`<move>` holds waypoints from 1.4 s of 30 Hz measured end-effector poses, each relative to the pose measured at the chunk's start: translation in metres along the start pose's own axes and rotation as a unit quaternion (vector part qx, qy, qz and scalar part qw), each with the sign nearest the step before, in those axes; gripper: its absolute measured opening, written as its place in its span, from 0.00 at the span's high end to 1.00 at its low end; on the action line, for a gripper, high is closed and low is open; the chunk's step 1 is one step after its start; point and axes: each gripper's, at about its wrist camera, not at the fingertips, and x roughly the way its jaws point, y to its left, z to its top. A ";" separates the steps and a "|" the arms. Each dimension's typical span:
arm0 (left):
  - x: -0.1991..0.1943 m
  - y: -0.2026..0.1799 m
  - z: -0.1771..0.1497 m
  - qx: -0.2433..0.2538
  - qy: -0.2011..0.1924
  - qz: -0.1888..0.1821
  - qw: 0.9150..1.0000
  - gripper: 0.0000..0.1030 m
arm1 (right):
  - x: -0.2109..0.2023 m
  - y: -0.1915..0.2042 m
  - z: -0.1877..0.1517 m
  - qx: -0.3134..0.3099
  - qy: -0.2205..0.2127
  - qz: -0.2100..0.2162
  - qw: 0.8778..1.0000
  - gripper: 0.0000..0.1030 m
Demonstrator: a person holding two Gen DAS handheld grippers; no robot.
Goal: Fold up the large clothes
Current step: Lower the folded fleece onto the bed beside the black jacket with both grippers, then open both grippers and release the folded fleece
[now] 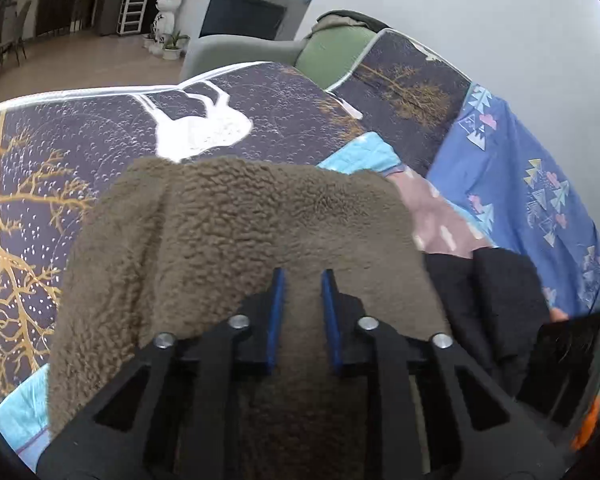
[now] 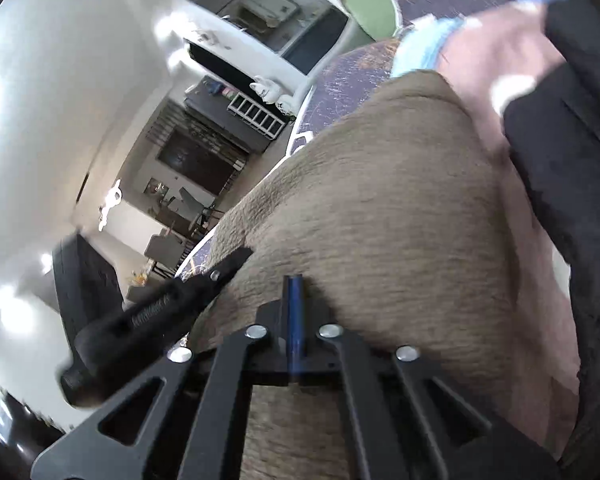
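A large brown fleece garment (image 1: 236,232) lies bunched over the patterned bed cover (image 1: 60,168). My left gripper (image 1: 303,276) has its blue fingers a small gap apart with brown fleece running between them. In the right wrist view the same brown garment (image 2: 380,208) fills the middle, blurred by motion. My right gripper (image 2: 294,284) has its blue fingers pressed together on the garment's edge. The left gripper's black body (image 2: 152,312) shows at the left of that view, beside the fabric.
A blue patterned sheet (image 1: 532,184), a pink cloth (image 1: 440,220) and black clothing (image 1: 500,304) lie at the right on the bed. A light blue quilt (image 1: 364,152) lies beyond the fleece. A grey sofa (image 1: 236,52) and white shelves (image 1: 134,4) stand behind.
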 end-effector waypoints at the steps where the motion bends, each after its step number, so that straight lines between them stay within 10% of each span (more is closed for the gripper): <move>1: 0.000 0.002 -0.002 0.004 -0.003 -0.001 1.000 0.82 | 0.002 0.001 0.000 -0.003 0.000 -0.006 1.000 1.00; 7: 0.004 0.005 -0.028 0.041 -0.038 0.041 0.998 0.82 | 0.027 0.026 -0.015 -0.095 -0.006 -0.112 0.989 1.00; 16: -0.017 -0.018 -0.017 0.068 -0.033 0.072 0.995 0.82 | 0.001 0.040 -0.011 -0.103 -0.016 -0.095 0.990 0.97; 19: -0.039 -0.037 -0.009 0.075 -0.045 0.083 0.993 0.54 | -0.018 0.049 -0.006 -0.108 -0.025 -0.106 0.988 0.74; 21: -0.054 -0.048 -0.007 0.074 -0.056 0.085 0.992 0.29 | -0.032 0.055 -0.007 -0.120 -0.035 -0.128 0.984 0.41; 34: -0.146 -0.087 -0.030 0.101 -0.079 0.082 0.988 0.24 | -0.117 0.071 -0.040 -0.135 -0.049 -0.131 0.981 0.35; 42: -0.252 -0.065 -0.071 0.086 -0.116 0.081 0.986 0.08 | -0.179 0.113 -0.090 -0.151 -0.051 -0.133 0.978 0.06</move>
